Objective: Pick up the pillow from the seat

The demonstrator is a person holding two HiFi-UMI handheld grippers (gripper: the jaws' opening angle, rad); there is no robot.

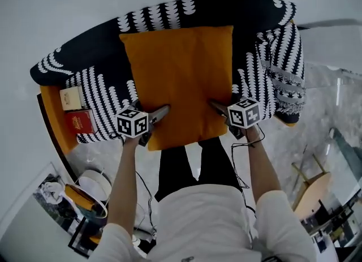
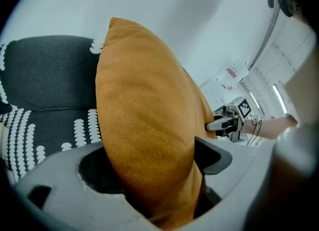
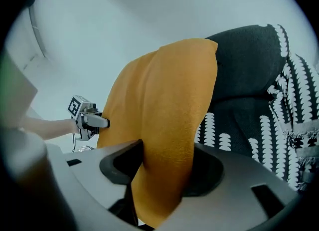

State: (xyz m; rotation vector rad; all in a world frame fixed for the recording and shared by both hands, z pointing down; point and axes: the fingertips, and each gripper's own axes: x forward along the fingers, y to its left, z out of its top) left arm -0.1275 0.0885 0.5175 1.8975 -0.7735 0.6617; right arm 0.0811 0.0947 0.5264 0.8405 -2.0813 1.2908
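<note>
An orange square pillow (image 1: pixel 181 80) hangs above the black armchair (image 1: pixel 90 57) with white leaf print, lifted off its seat. My left gripper (image 1: pixel 160 114) is shut on the pillow's near left corner, and the orange fabric (image 2: pixel 144 145) fills the space between its jaws. My right gripper (image 1: pixel 218 110) is shut on the near right corner, with the pillow (image 3: pixel 164 140) pinched between its jaws. Each gripper view shows the other gripper across the pillow: the right gripper (image 2: pixel 217 124) and the left gripper (image 3: pixel 102 122). The pillow's far edge points toward the chair back.
A patterned cushion (image 1: pixel 285 68) lies on the chair's right arm. An orange side table (image 1: pixel 54 114) at the left holds a red box (image 1: pixel 79 121) and a cream box (image 1: pixel 71 98). A wooden chair (image 1: pixel 314 190) stands at lower right. A basket with clutter (image 1: pixel 90 190) sits at lower left.
</note>
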